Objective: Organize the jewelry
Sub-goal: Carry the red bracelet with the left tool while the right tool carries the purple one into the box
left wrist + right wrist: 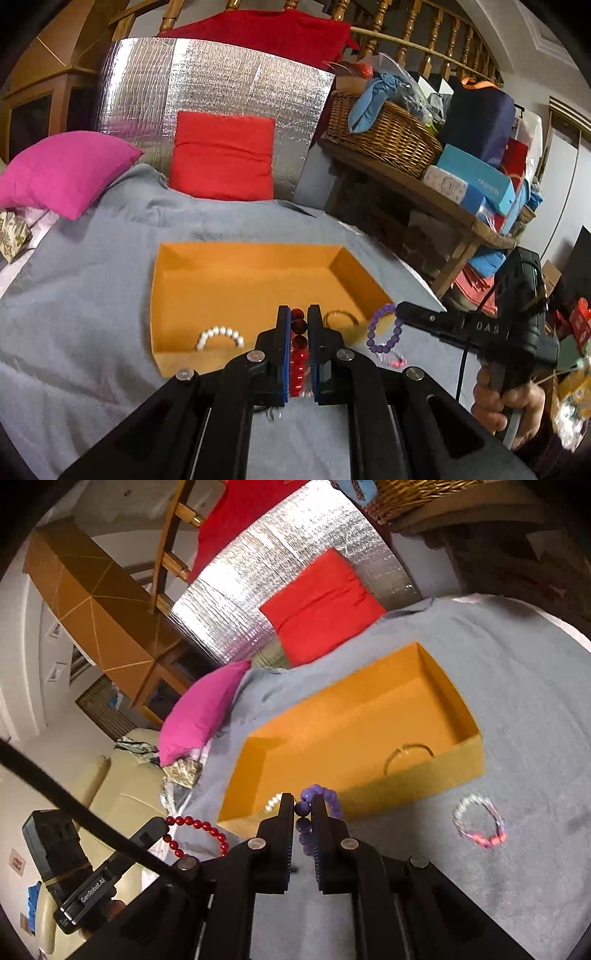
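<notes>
My left gripper (298,314) is shut on a red bead bracelet (298,347), held above the near edge of the open orange box (236,280). In the right wrist view that red bracelet (199,829) hangs from the left gripper (162,827) at lower left. My right gripper (303,801) is shut on a purple bead bracelet (325,797), just in front of the orange box (369,720). From the left wrist view the purple bracelet (384,328) dangles off the right gripper (400,308). A white pearl bracelet (219,336) and a thin gold bangle (340,317) lie inside the box.
A pink and clear bead bracelet (480,823) lies on the grey bedspread (498,701) right of the box. A magenta pillow (66,170), a red cushion (223,155) and a silver foil panel (207,81) stand behind. A cluttered wooden shelf with a wicker basket (384,136) is at right.
</notes>
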{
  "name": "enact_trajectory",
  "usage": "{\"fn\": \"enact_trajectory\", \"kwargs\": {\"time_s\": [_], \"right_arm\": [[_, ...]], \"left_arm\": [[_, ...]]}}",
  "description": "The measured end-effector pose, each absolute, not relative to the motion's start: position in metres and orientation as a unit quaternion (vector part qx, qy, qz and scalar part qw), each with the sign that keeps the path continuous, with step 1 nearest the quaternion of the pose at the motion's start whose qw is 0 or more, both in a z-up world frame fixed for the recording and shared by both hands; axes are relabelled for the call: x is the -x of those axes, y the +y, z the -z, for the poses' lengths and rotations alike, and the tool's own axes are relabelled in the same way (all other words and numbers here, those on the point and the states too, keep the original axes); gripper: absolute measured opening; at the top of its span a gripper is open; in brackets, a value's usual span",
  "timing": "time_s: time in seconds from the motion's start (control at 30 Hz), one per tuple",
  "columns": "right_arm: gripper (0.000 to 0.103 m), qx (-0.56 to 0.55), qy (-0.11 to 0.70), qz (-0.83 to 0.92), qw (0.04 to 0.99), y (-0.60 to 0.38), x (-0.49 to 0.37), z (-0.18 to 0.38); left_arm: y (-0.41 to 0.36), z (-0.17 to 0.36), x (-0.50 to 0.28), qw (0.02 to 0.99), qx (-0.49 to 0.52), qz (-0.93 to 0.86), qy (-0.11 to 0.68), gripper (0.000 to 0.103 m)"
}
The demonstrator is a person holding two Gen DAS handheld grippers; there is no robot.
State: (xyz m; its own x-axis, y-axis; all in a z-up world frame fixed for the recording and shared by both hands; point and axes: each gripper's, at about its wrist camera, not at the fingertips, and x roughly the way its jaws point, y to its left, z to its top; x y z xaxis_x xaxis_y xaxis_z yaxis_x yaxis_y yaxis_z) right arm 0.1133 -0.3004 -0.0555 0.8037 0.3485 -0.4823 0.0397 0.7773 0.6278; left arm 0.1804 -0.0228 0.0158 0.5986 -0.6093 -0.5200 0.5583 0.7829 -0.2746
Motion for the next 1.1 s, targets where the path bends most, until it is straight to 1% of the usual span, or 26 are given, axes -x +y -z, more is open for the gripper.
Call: {"fn": "enact_trajectory", "kwargs": {"time_s": [0.17,0.3,0.77,0.97,1.1], "right_arm": [[0.010,-0.318,0.291,-0.087,0.898,-0.296,-0.138,0.041],[0.010,-0.319,0.291,-0.082,0.898,-0.295,-0.167,0.040],[0.010,-0.342,0.353,-0.042,0.870,-0.305,-0.233,0.102],[0.010,-0.353,0.360,-0.033,0.863,-0.308,-0.242,0.113],[0.010,-0.359,0.361,-0.032,0.860,-0.306,-0.246,0.117]], "left_arm": [[-0.044,-0.031,-0.205,0.902,0.030,0.311,0.297,0.009],[-0.056,-0.028,-0.223,0.904,0.030,0.307,0.296,0.009],[-0.100,0.047,-0.284,0.879,0.014,0.278,0.387,0.009],[-0.106,0.065,-0.292,0.874,0.006,0.262,0.409,0.009],[-0.110,0.073,-0.291,0.876,-0.017,0.238,0.419,0.009]]}}
